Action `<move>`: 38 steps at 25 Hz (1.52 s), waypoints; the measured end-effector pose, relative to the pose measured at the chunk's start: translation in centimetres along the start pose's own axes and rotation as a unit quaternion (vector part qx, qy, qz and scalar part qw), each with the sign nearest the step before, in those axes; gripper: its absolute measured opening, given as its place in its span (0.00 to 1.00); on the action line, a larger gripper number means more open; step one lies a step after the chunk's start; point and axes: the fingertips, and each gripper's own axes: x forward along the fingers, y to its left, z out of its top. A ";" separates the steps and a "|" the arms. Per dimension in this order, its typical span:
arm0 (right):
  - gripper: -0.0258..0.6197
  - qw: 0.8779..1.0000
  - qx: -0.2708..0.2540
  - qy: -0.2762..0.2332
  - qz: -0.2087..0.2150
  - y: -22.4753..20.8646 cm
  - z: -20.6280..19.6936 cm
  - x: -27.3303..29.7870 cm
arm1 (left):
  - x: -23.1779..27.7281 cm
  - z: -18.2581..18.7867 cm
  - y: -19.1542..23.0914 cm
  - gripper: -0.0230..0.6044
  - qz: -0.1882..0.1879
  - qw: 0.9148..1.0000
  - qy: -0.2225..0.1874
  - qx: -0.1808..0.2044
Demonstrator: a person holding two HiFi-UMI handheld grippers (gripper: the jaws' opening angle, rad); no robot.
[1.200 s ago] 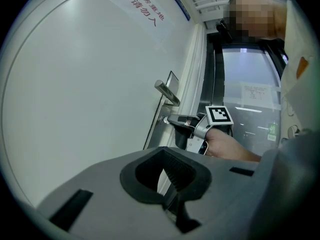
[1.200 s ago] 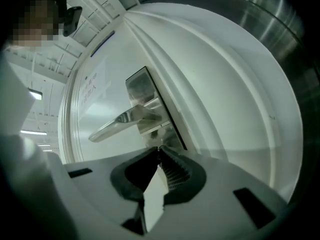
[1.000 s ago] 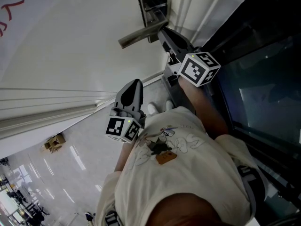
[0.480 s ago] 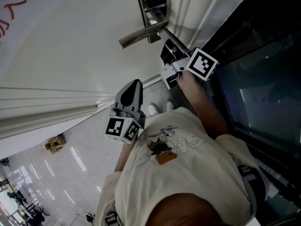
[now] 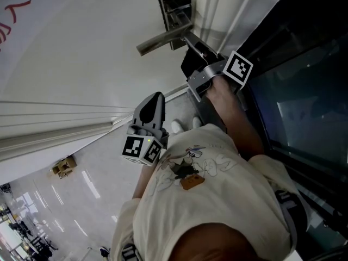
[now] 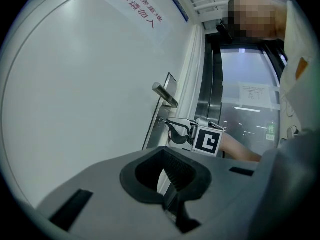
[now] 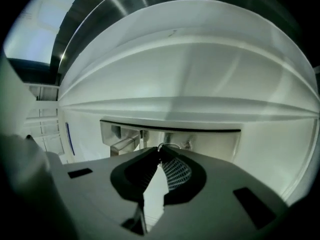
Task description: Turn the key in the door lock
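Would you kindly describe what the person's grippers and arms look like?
The left gripper and right gripper match: dark grey moulded jaws with ribbed pads, a pale body, and a white cube with black square markers. The person wears a cream short-sleeved T-shirt with a small print.

The white door [image 5: 81, 48] carries a metal lock plate [image 5: 175, 12] and lever handle [image 5: 163, 38]. A small brown box [image 5: 62, 165] lies on the glossy floor [image 5: 87, 192].

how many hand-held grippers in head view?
2: left hand-held gripper mid-frame, clear of the door; right hand-held gripper upper centre, shut on the key under the handle.
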 end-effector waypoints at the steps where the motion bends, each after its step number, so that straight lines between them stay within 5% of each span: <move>1: 0.09 1.000 0.012 -0.001 0.002 0.0 0.0 0.0 | 0.0 0.0 0.0 0.04 0.000 1.000 0.000 0.000; 14: 0.08 0.989 0.144 -0.003 0.022 -0.3 -0.3 0.1 | 0.0 -0.1 -0.4 0.04 0.002 1.000 0.001 -0.004; 22: 0.08 0.971 0.233 -0.009 0.043 -0.5 -0.5 0.2 | 0.4 -0.2 -0.7 0.04 -0.002 1.000 -0.001 -0.004; 26: 0.12 0.986 0.160 -0.002 0.047 0.1 -0.2 -0.1 | 0.4 -0.3 -0.8 0.05 -0.003 1.000 0.002 -0.004; 28: 0.29 0.990 0.130 0.004 0.055 0.7 0.0 -0.5 | 0.3 -0.4 -0.8 0.05 -0.003 1.000 0.001 -0.005; 38: 0.27 0.999 -0.011 -0.019 0.034 1.5 1.9 -5.1 | 1.3 -0.9 -2.0 0.04 -0.040 0.999 0.012 -0.015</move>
